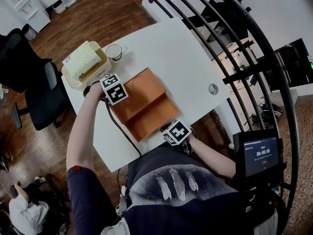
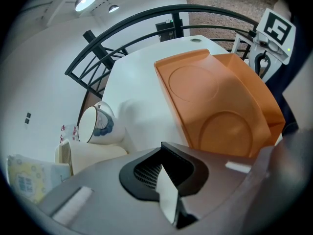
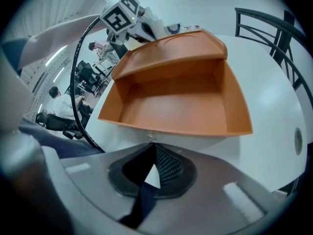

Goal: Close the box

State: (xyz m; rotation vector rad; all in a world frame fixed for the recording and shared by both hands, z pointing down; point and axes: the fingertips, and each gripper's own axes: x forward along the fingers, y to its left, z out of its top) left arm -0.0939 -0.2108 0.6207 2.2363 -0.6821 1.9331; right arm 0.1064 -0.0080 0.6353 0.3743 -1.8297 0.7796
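An orange box (image 1: 151, 116) sits open on a white table (image 1: 186, 58). Its lid (image 1: 139, 84) is swung back beyond the rear wall.

The right gripper (image 3: 152, 147) has its jaws pressed together with nothing between them. The tips meet right at the middle of the box's near wall. They are so close that it is unclear whether they touch it. Straight ahead of these jaws is the bare inside of the box, with the lid past it.

The left gripper (image 2: 164, 148) also has its jaws closed tight and holds nothing. The lid lies just ahead of its tips and to their right, with two pressed circles showing on its upper face. The open tray lies further right. Ahead of these jaws and to their left is a white cup (image 2: 95, 124) with a blue pattern. Nearer on the same side is a cream basket (image 2: 93, 155). Both are on the table, apart from the box.
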